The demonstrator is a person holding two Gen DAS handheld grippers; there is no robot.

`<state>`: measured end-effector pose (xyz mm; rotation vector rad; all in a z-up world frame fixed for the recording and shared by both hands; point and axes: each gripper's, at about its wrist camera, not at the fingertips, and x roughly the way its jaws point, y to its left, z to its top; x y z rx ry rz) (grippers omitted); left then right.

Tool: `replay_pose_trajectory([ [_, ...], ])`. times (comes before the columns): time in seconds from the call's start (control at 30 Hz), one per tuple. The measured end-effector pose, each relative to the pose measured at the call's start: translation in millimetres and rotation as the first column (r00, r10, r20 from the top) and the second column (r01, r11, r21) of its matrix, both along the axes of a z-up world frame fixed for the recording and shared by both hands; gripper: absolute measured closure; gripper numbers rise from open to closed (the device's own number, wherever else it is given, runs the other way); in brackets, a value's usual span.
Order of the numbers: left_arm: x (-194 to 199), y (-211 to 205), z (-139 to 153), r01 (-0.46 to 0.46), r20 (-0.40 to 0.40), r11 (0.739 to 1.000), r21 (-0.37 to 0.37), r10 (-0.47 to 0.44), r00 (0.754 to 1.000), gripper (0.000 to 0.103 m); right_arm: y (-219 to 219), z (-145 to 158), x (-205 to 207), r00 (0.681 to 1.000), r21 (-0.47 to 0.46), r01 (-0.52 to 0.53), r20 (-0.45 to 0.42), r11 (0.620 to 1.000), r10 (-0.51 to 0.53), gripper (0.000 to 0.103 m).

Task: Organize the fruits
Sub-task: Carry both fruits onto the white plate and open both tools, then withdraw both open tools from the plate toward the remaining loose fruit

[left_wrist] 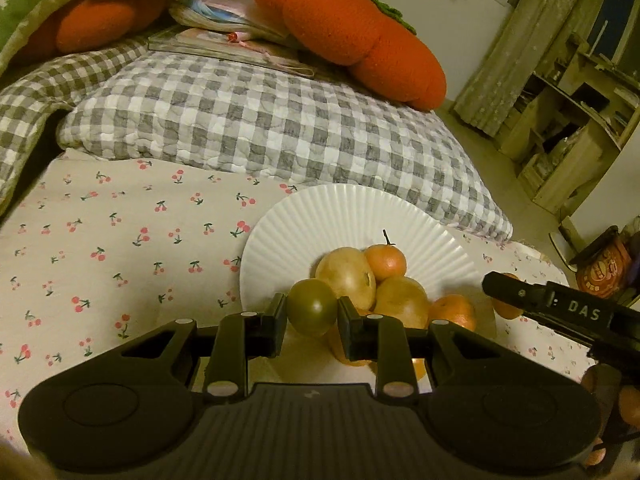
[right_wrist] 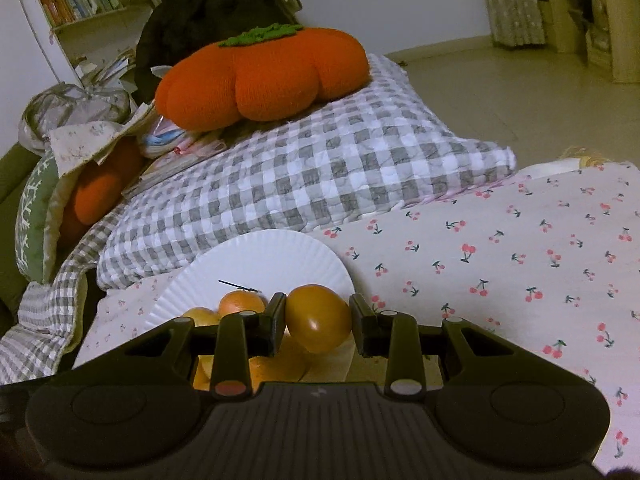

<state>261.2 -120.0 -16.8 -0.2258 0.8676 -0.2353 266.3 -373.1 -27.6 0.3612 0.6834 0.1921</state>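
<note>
Left gripper [left_wrist: 312, 322] clamps a green fruit [left_wrist: 311, 307]; right gripper [right_wrist: 318, 322] grips an orange-yellow fruit [right_wrist: 318, 318]; white plate [left_wrist: 320, 208] ahead of both.

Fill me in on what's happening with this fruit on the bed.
A person with two handheld grippers is gathering fruit onto a white ribbed plate on the cherry-print bedsheet. The left gripper has a greenish fruit between its jaws, over the plate's near edge. The right gripper has an orange-yellow fruit between its jaws, though the right-hand jaw looks slightly apart from it. Several fruits are already piled there, including a stemmed tangerine.
</note>
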Motion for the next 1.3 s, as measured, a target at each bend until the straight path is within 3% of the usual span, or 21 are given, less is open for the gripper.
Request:
replay_pose_trajectory([
  [0.5, 2, 3, -4, 0.016, 0.0, 1.0, -0.025, -0.016, 1.0, 0.087, -2, 2, 3, 1.0, 0.068, -0.007, 0.02, 0.998, 0.005, 0.068],
  [0.83, -12, 13, 16, -0.001, -0.005, 0.993, -0.116, 0.0, 1.0, 0.07, -22, 15, -1, 0.998, 0.169, 0.05, 0.02, 0.984, -0.054, 0.068],
  [1.0, -23, 25, 30, -0.017, 0.005, 0.989, -0.15, 0.018, 1.0, 0.065, -16, 35, -14, 0.998, 0.174, 0.027, 0.053, 0.984, -0.037, 0.067],
  [1.17, -36, 33, 40, -0.021, 0.007, 0.993, -0.116, 0.022, 1.0, 0.06, -1, 53, -30, 0.996, 0.147, -0.021, 0.091, 0.989, 0.008, 0.056],
  [1.3, -49, 42, 48, -0.033, 0.012, 0.998, -0.049, 0.034, 0.999, 0.051, 14, 57, -40, 0.995, 0.086, -0.058, 0.086, 0.995, 0.051, 0.044],
])
